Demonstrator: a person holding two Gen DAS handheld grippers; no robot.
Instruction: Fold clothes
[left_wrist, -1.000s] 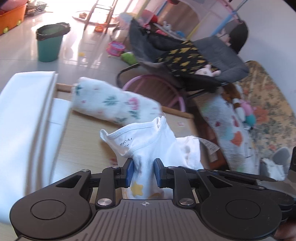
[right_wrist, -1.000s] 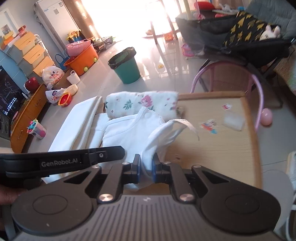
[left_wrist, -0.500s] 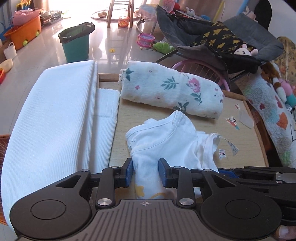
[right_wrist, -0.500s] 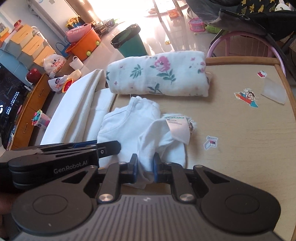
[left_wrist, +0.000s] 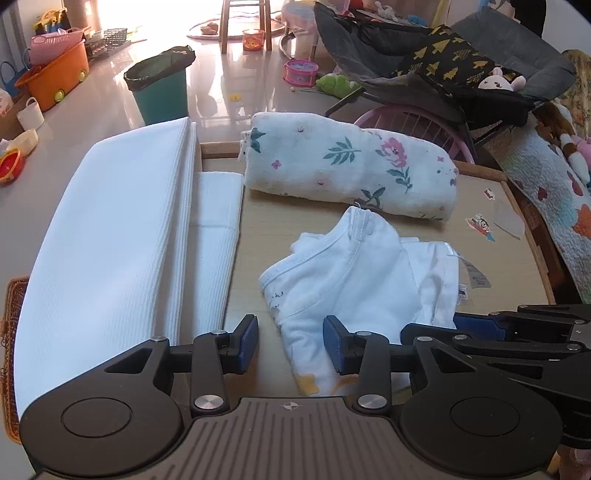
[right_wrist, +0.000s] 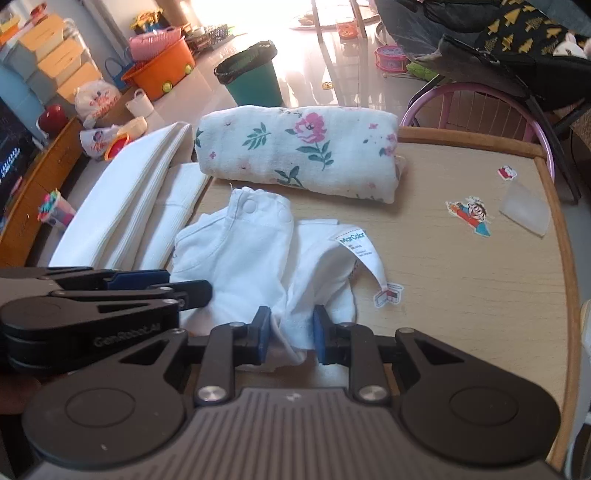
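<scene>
A small white baby garment (left_wrist: 351, 273) with snap buttons and a care label (right_wrist: 360, 247) lies crumpled on the wooden table (right_wrist: 480, 295). My left gripper (left_wrist: 290, 343) is low over its near left part. Its jaws are opening: the left pad stands clear of the cloth and the right pad is at the cloth's edge. My right gripper (right_wrist: 291, 334) straddles a fold of the garment's near edge, and its jaws are opening too, with slack cloth between the pads. Each gripper shows at the side of the other's view.
A rolled floral blanket (left_wrist: 347, 170) lies across the table's far side. Folded white towels (left_wrist: 110, 240) are stacked on the left. Stickers (right_wrist: 471, 216) and a clear plastic piece (right_wrist: 526, 212) sit on the right. Beyond the rim are a green bin (left_wrist: 162, 92) and a pink chair (right_wrist: 480, 103).
Both grippers came down and set the hanging garment on the table. Both pairs of jaws have widened, and the cloth now lies slack instead of pinched.
</scene>
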